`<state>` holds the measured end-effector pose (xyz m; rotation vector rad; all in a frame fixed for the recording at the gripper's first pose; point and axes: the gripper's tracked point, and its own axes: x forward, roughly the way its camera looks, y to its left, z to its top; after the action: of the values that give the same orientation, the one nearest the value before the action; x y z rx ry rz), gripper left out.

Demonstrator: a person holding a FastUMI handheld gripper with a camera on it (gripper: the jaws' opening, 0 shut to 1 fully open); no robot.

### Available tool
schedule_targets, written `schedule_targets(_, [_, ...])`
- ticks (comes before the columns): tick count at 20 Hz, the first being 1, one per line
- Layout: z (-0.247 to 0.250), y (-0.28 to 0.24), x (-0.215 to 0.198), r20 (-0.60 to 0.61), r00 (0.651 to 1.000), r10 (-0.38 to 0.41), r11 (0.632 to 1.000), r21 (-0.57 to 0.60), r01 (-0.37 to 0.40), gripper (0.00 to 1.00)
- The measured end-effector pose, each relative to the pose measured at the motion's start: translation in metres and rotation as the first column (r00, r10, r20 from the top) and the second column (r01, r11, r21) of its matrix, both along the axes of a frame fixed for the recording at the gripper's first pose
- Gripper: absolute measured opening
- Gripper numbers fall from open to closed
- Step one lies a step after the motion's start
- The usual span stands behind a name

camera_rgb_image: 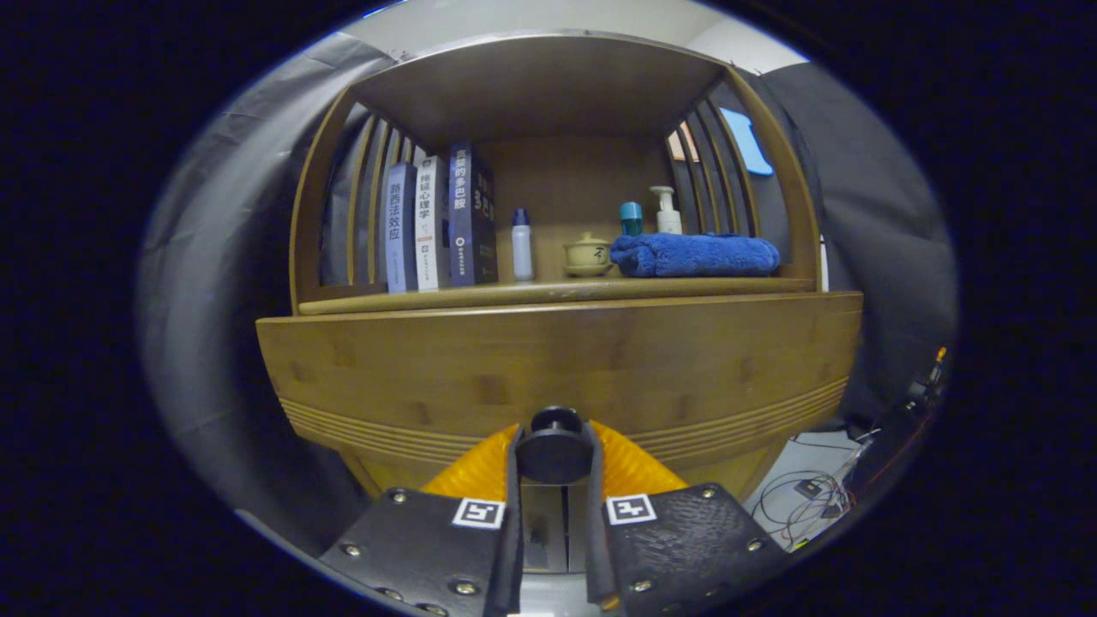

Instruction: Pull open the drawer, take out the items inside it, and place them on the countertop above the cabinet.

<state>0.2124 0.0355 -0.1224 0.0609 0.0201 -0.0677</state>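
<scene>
Bamboo cabinet (557, 360) against the booth's black cloth. My gripper (554, 463) is closed narrow, both fingers pressing the dark knob (554, 450) of the drawer (557, 377). I judge the pull only starting; contents hidden, unloading remains. The countertop (548, 294) above holds books (437, 224), a bottle (522, 244), and a blue towel (696, 254).

The drawer (557, 368) is a wide bamboo-coloured wooden front with horizontal grooves along its lower edge, set directly below the worktop (548, 294) of the cabinet. Its round black knob (554, 447) projects from the lower middle of the front and sits between the two fingers of the hand-held gripper (554, 458), whose black pads press on it from both sides. The front stands upright and level; whether it is pulled out cannot be told.
</scene>
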Motion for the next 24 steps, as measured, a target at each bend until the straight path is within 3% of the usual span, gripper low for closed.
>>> schedule_targets(16, [-0.022,0.010,-0.147,-0.044,0.999,-0.005,1.000,0.020,0.006,0.29])
schedule_targets(24, [-0.038,0.008,-0.166,-0.062,0.998,0.005,1.000,0.009,-0.004,0.29])
